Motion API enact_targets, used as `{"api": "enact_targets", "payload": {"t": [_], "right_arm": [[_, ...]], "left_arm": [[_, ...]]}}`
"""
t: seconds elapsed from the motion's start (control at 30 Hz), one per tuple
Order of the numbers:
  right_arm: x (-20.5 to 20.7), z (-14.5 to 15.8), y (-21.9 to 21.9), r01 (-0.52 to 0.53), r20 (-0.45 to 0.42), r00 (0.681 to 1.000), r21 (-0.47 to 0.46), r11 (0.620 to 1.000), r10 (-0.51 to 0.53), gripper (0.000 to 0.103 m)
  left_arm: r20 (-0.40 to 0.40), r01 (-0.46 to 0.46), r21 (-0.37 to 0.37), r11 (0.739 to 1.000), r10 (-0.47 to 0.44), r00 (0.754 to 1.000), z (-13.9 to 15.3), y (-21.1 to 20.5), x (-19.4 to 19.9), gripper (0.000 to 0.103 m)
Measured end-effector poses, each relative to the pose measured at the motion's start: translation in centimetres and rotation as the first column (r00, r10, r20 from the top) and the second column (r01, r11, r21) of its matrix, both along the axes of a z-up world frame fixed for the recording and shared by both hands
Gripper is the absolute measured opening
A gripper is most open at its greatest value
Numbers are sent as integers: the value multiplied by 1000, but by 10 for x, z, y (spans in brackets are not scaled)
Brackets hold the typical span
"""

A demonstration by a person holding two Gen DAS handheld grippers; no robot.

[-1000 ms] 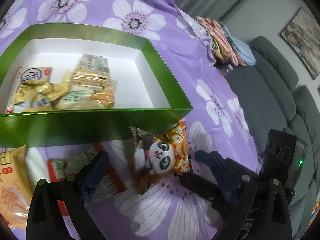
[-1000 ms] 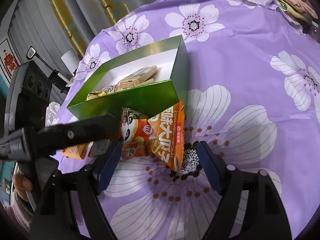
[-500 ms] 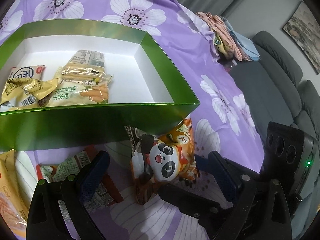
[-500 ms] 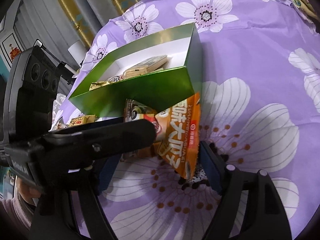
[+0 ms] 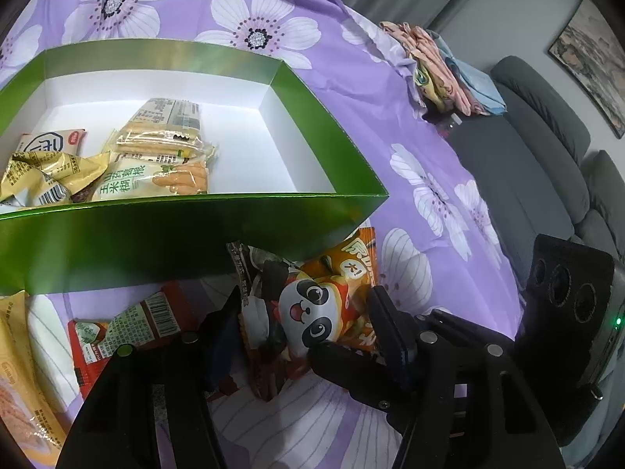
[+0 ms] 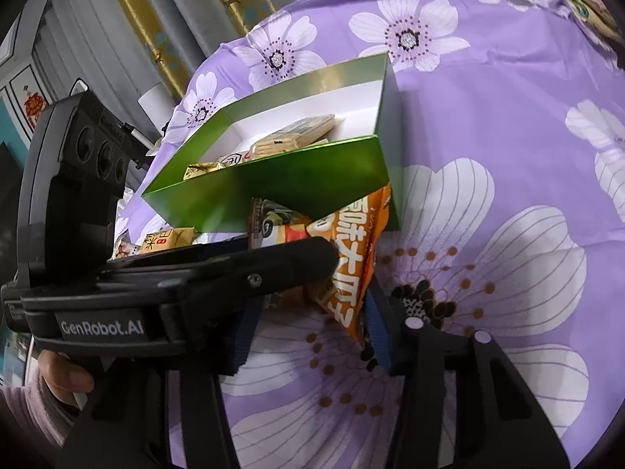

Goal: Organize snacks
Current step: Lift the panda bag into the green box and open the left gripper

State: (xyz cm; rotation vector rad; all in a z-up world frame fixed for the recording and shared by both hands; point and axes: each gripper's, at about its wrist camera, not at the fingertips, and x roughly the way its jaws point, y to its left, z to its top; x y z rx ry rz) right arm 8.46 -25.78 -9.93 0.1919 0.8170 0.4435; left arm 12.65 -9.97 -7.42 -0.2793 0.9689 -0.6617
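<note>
The left tool (image 6: 312, 262) crosses the right wrist view and covers the lower half of the panda snack bag (image 6: 351, 258). The green box (image 5: 156, 230) hides that bag's top edge. A yellow packet (image 5: 23, 383) is cut off at the left wrist view's edge, its print blurred.

An orange foil snack packet with a cartoon panda (image 5: 312, 312) lies crumpled on the purple flowered cloth (image 5: 390, 125), its top edge against the near right corner of the green cardboard box (image 5: 156, 234).
</note>
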Motion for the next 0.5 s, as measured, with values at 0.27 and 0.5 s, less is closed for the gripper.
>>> {"api": "enact_targets", "payload": {"t": [0.27, 0.5], "right_arm": [[-19, 16, -1, 15, 61, 998, 12, 1000, -15, 48], [-32, 39, 5, 15, 129, 991, 9, 1000, -16, 48]], "left_arm": [[60, 20, 15, 1000, -21, 998, 22, -2, -15, 62], [116, 20, -14, 1000, -18, 993, 46, 6, -24, 62]]}}
